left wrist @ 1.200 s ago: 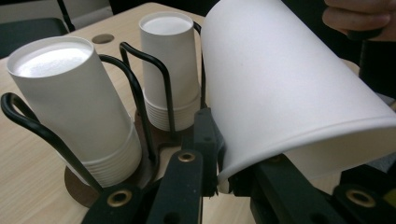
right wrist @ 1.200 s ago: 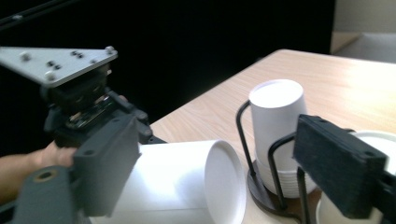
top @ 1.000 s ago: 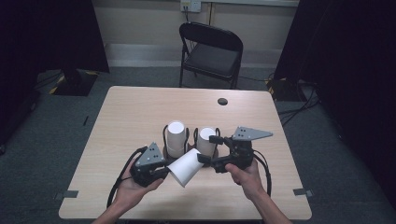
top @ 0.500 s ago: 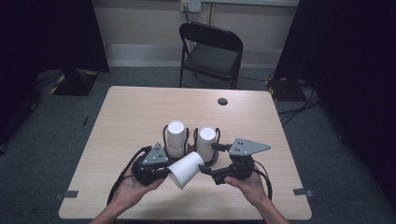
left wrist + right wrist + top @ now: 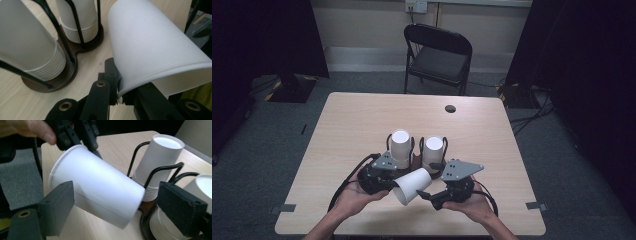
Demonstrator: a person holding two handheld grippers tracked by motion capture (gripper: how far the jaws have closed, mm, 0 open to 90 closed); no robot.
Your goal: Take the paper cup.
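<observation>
Counter (image 5: 362,125): pale wood-grain top, rounded corners, standing on grey floor (image 5: 272,140). Dark two-ring cup rack (image 5: 416,159) sits directly on counter, just beyond both tools, between them. Left ring holds stack of upturned white paper cups (image 5: 401,149); right ring holds second cup stack (image 5: 432,152). Small dark round cap (image 5: 450,108) lies well beyond tools, near counter's far edge. Black folding chair (image 5: 438,57) stands on floor past far edge.

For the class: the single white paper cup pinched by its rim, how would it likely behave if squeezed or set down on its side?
The white paper cup is thin-walled, so it probably dents easily. The left gripper lifts it by the rim alone, so it seems light. Its tapered round body would likely roll in a curve.
</observation>
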